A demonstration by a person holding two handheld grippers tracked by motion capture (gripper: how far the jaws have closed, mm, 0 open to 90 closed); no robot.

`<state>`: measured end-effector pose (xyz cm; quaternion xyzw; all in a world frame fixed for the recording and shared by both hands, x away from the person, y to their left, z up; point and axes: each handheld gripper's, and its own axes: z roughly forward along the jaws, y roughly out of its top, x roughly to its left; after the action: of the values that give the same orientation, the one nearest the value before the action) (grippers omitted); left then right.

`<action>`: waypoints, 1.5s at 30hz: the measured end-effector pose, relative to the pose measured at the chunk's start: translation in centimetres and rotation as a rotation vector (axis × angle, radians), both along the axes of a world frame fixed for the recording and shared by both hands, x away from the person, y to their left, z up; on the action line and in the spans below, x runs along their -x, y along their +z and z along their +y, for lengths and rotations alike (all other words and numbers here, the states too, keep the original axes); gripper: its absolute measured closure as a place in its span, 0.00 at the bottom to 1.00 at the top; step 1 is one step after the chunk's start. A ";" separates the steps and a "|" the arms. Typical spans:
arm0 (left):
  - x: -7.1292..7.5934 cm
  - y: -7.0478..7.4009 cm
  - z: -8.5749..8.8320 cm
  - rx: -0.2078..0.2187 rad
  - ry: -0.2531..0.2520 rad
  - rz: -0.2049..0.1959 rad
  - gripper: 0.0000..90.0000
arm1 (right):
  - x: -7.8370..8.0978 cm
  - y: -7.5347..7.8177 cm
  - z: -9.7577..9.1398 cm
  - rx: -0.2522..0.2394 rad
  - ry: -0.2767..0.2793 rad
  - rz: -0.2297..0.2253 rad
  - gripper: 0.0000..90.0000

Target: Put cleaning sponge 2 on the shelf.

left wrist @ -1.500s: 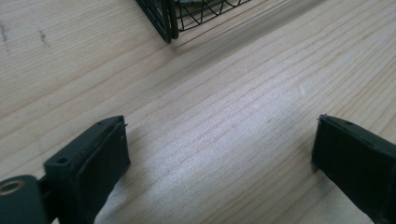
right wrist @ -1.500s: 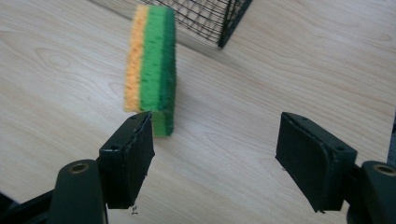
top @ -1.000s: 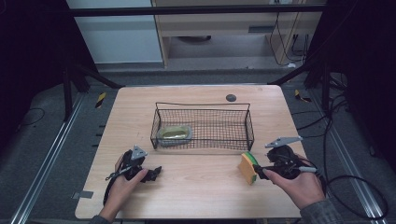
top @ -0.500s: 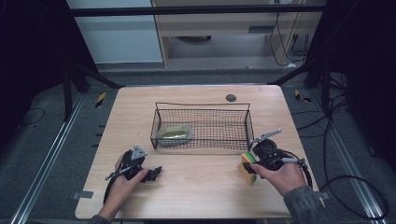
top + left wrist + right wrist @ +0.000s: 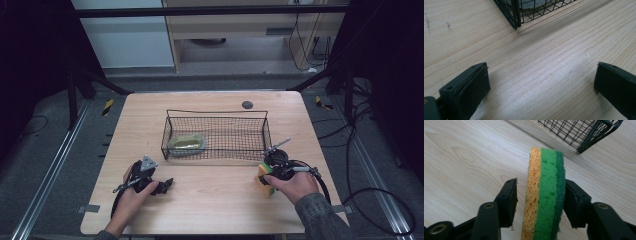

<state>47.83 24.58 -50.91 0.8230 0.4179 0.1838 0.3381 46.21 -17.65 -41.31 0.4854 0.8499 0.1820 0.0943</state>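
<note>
My right gripper [image 5: 540,202] has just been closing its jaws around the upright sponge [image 5: 544,195], one pad touching, one short; basket [image 5: 215,135] drop remains, left gripper [image 5: 541,87] wide open over bare surface [image 5: 544,62].

A sponge [image 5: 544,195], orange and light green with a dark green scouring face, stands on edge on the wooden table's [image 5: 220,200] near right, just before the wire basket's [image 5: 265,131] right end.

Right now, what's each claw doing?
Left claw: open, nothing between its jaws.
Right claw: jaws have just been closing around the sponge; one pad touches, a gap remains at the other.
</note>
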 end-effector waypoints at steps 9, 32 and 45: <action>0.0 0.0 0.0 0.000 -0.001 0.000 0.00 | 0.1 0.4 -0.6 -0.012 0.003 -0.001 0.71; 0.0 0.0 0.0 -0.001 -0.002 -0.001 0.00 | -1.2 5.0 -5.8 -0.003 -0.060 -0.179 0.71; 0.0 0.0 0.0 0.004 0.002 -0.001 0.00 | -4.9 7.7 -6.0 0.052 -0.070 -0.235 0.72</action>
<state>47.86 24.54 -50.93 0.8218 0.4189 0.1839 0.3397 51.14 -23.63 -33.57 0.4876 0.8199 0.2121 0.2121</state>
